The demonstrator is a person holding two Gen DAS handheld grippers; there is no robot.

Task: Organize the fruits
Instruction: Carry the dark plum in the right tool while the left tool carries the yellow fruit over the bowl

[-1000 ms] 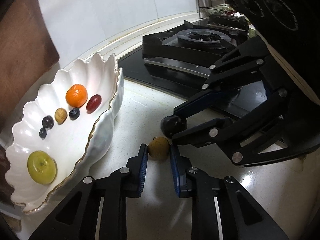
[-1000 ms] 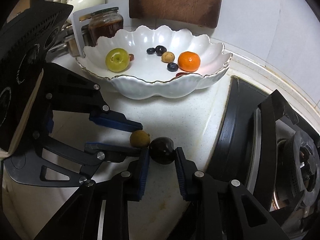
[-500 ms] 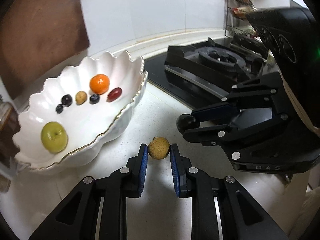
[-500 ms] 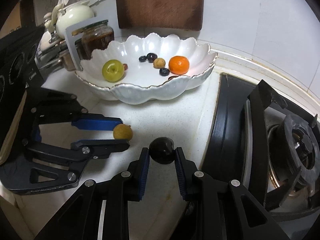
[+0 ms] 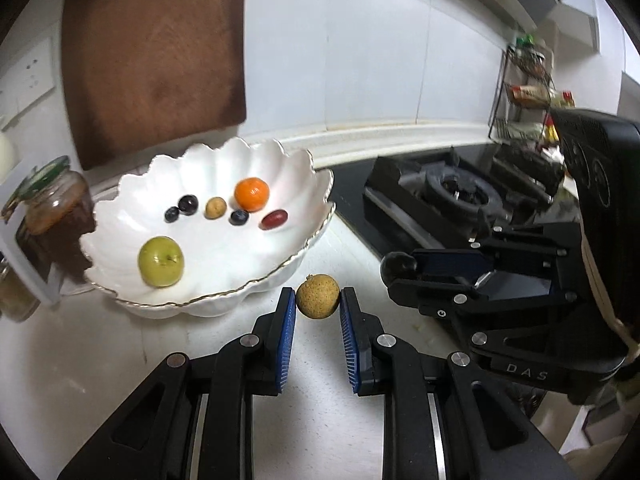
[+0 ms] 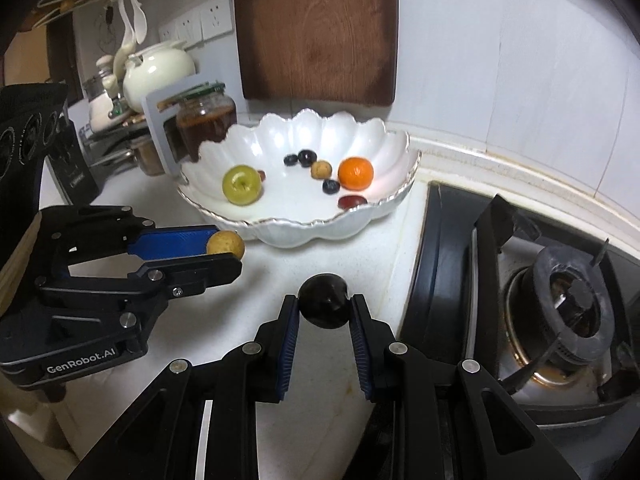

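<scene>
while the left gripper (image 5: 318, 306) clamps a tan fruit (image 5: 318, 296) at lower centre of its own view, the right gripper (image 6: 325, 312) is closed on a dark plum (image 6: 325, 306) at lower centre of its view. both fruits sit above the counter (image 5: 120, 360), outside the white bowl (image 5: 280, 160), which occupies centre left and holds an orange (image 5: 251, 194) and a green apple (image 5: 161, 261).

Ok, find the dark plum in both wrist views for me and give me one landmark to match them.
Left wrist view: the dark plum sits right of centre, at the tip of the right tool, beside the stove.
Right wrist view: the dark plum is low centre, clamped between the right tool's blue pads.
Shared landmark: the white scalloped bowl, with the orange inside.
</scene>
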